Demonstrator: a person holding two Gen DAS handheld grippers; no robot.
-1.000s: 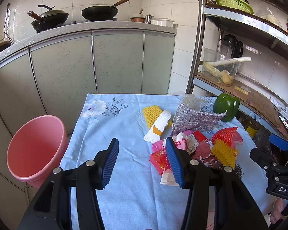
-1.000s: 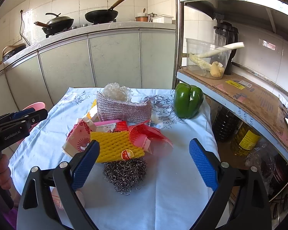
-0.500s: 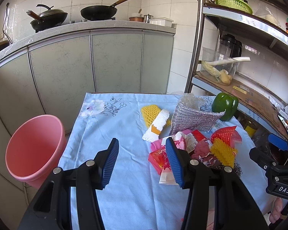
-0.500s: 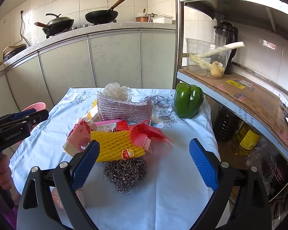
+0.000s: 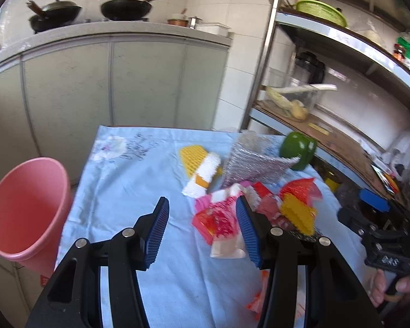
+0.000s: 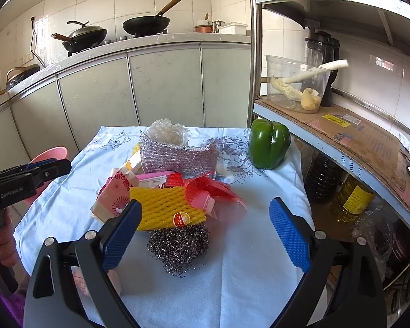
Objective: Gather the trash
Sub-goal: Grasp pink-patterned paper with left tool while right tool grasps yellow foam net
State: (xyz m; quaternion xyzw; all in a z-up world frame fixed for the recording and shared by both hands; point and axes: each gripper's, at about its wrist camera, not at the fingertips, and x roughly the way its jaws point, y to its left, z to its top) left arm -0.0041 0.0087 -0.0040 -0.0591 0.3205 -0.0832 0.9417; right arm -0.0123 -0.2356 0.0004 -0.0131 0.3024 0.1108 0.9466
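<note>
A heap of trash lies on the blue-clothed table (image 5: 139, 191): a pink and red wrapper (image 5: 218, 218), yellow foam netting (image 6: 164, 207), a red plastic bag (image 6: 213, 194), a silver bubble sheet (image 6: 177, 155) and a steel wool ball (image 6: 179, 246). My left gripper (image 5: 202, 205) hovers open over the cloth, and the pink wrapper lies just beyond its right finger, untouched. My right gripper (image 6: 205, 207) stands wide open above the steel wool and the yellow netting, holding nothing. A pink bin (image 5: 24, 207) stands off the table's left edge.
A green pepper (image 6: 269, 143) sits at the table's far right corner. A metal shelf rack (image 6: 341, 125) with a clear container, bottles and cardboard borders the right side. Grey cabinets with pans on the counter stand behind. A yellow and white foam piece (image 5: 202, 164) lies mid-table.
The left gripper has swung slightly to the right towards the heap, so the bin and pepper slid left in its blurred view. Its jaws stay equally wide. The right gripper has not moved.
</note>
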